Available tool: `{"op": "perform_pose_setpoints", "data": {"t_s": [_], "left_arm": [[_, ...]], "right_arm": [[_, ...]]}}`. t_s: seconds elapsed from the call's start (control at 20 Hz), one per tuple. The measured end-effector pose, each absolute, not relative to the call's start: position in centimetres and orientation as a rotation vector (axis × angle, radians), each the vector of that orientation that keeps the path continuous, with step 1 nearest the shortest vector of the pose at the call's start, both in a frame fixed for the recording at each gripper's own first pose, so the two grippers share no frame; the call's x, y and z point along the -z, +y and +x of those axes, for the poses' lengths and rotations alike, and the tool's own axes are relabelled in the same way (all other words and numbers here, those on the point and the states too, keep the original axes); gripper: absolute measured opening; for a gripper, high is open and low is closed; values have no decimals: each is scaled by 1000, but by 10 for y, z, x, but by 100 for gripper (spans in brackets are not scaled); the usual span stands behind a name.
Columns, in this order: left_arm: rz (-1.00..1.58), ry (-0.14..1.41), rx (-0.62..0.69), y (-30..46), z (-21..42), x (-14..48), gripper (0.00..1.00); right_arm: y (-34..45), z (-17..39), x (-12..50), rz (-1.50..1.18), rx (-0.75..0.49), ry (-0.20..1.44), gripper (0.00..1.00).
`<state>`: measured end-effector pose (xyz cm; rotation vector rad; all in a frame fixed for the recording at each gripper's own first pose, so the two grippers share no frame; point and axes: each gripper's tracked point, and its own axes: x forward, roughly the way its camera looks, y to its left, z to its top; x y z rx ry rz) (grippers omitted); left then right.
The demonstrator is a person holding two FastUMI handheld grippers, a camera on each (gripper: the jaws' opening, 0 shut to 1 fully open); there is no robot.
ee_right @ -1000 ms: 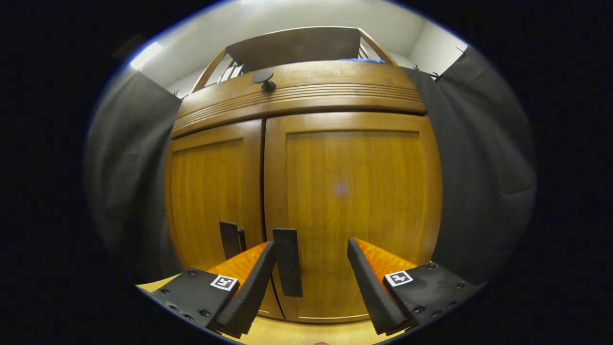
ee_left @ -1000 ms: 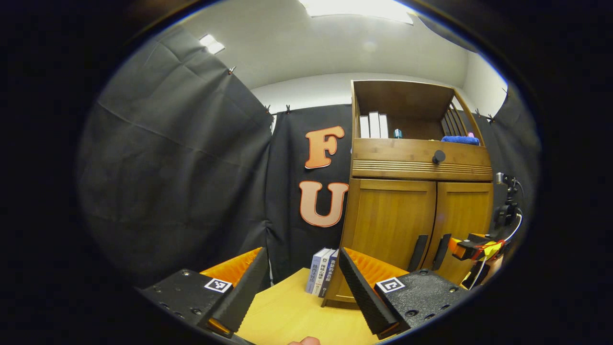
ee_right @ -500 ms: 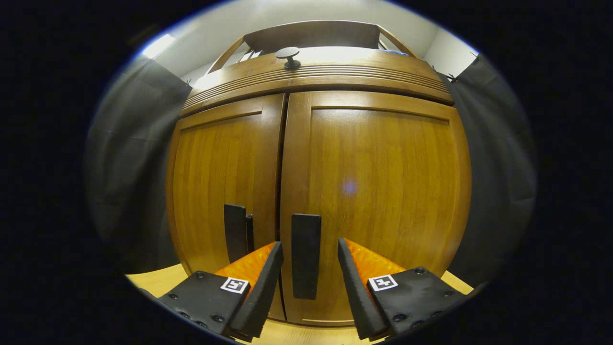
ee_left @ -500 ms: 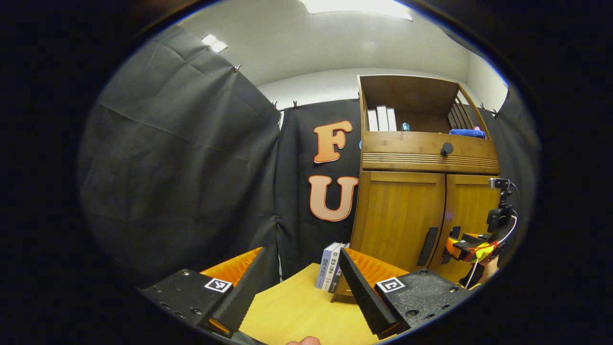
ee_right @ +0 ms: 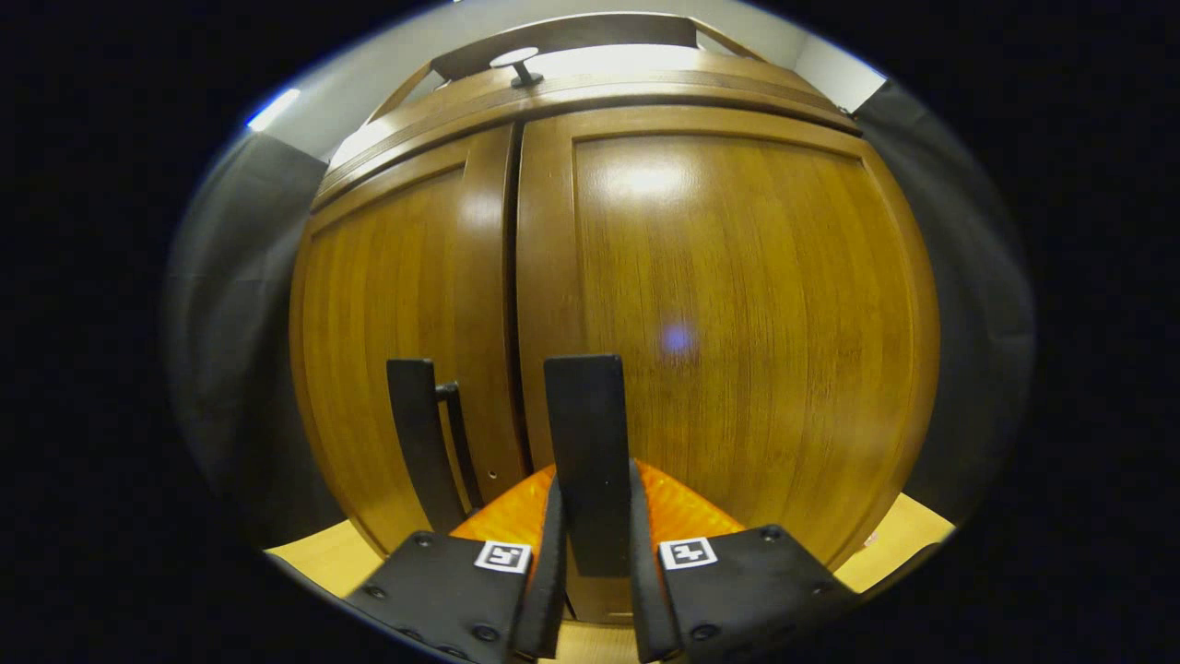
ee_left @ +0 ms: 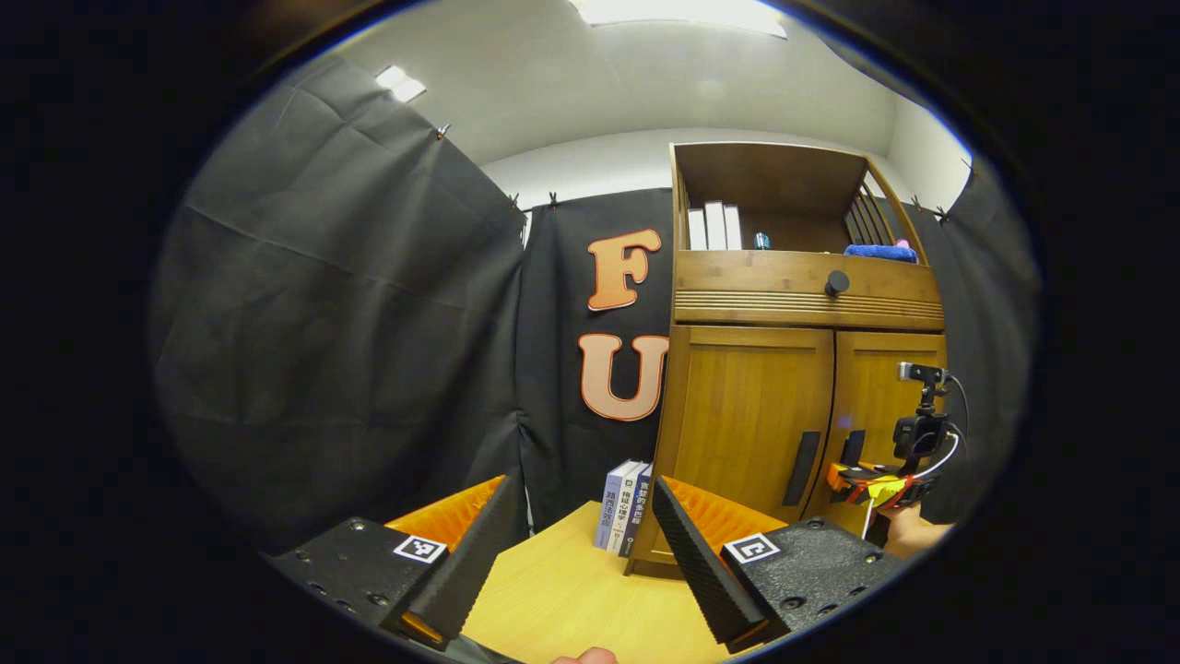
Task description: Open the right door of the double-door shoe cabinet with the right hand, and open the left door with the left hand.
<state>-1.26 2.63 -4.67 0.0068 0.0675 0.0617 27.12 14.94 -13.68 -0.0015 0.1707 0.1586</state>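
R gripper [ee_right: 592,553]: sitting right up against the cabinet front, jaws narrow, both fingers [ee_right: 551,572] pressing on the R door handle [ee_right: 586,443] from either side; also showing far off in left gripper view [ee_left: 862,480], at the handle, w/ a hand [ee_left: 908,530] holding it from behind.
L gripper [ee_left: 581,563]: hovering above the tabletop [ee_left: 572,599], well apart from the cabinet, jaws wide, gripping nothing; pointing toward the cabinet's left front corner.
Shoe cabinet [ee_left: 802,369]: standing on the tabletop, against the black cloth wall [ee_left: 323,323]; wood, double doors below, drawer band above.
R door [ee_right: 737,323]: looking closed, flush w/ the L door at the centre seam.
L door [ee_right: 396,323]: looking closed; in left gripper view [ee_left: 751,415] its face is lying even w/ the frame.
L door handle [ee_right: 415,433]: dark vertical bar just beside the seam, nothing touching it; also in left gripper view [ee_left: 800,468].
Drawer knob [ee_left: 837,283]: dark round knob sitting on the drawer band above the doors.
Top shelf [ee_left: 774,198]: open; white books [ee_left: 714,228] standing upright at its left, blue cloth [ee_left: 880,252] lying at its right.
Books on table [ee_left: 622,505]: standing upright just beside the cabinet's left side.
Thumb tip [ee_left: 585,657]: showing at bottom edge of left gripper view.
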Motion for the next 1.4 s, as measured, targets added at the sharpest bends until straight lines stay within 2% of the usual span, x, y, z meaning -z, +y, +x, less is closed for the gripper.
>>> {"op": "perform_pose_setpoints", "data": {"t_s": [0.05, 0.15, 0.2, 0.25, 0.3, 0.4, 0.45, 0.5, 0.55, 0.6, 0.65, 0.7, 0.75, 0.8, 0.95, 1.0, 1.05, 1.1, 1.15, 1.2, 1.25, 1.35, 1.4], "left_arm": [[3, 75, -57, 24, -14, 49, 95], [-13, 88, -42, 19, -17, 52, 95], [-20, 92, -34, 16, -18, 54, 92], [-25, 97, -28, 16, -19, 55, 95], [-28, 103, -23, 14, -20, 58, 92], [-36, 114, -7, 8, -20, 63, 92], [-40, 117, 3, 5, -18, 65, 92], [-41, 117, 14, 1, -15, 66, 92], [-43, 115, 30, -6, -10, 66, 92], [-48, 108, 54, -16, -3, 65, 92], [-57, 97, 96, -29, 8, 63, 95], [-72, 96, 139, -45, 21, 63, 92], [-91, 99, 176, -60, 33, 66, 94], [-108, 97, 214, -77, 44, 66, 94], [-111, 70, 318, -129, 75, 61, 92], [-104, 65, 346, -145, 82, 62, 92], [-104, 65, 369, -162, 91, 66, 95], [-107, 77, 400, -180, 97, 71, 92], [-112, 86, 420, -195, 102, 78, 95], [-115, 89, 436, -208, 108, 84, 92], [-111, 97, 449, -221, 116, 90, 95], [-76, 100, 451, -232, 127, 99, 92], [-61, 83, 441, -232, 132, 99, 95]], "right_arm": [[148, 269, 137, 5, -161, 175, 29], [152, 263, 139, 20, -178, 195, 28], [151, 259, 138, 19, -188, 200, 24], [151, 252, 137, 14, -201, 199, 24], [149, 243, 136, 6, -216, 198, 24], [145, 228, 131, 20, -239, 207, 33], [143, 219, 127, 32, -247, 210, 32], [143, 215, 125, 36, -252, 212, 24], [140, 207, 124, 33, -254, 210, 24], [136, 203, 122, 26, -253, 208, 28], [131, 200, 123, 19, -253, 205, 28], [125, 196, 121, 17, -251, 202, 24], [121, 190, 120, 24, -243, 204, 28], [116, 185, 119, 33, -230, 203, 23], [101, 175, 116, 19, -185, 206, 23], [94, 172, 116, 6, -165, 199, 27], [84, 171, 114, -3, -143, 193, 22], [74, 169, 111, -2, -117, 185, 27], [66, 166, 109, -3, -90, 177, 25], [56, 165, 108, -10, -55, 171, 24], [47, 166, 105, -24, -28, 155, 22], [28, 164, 102, -56, 14, 148, 18], [19, 164, 101, -59, 32, 149, 17]]}}
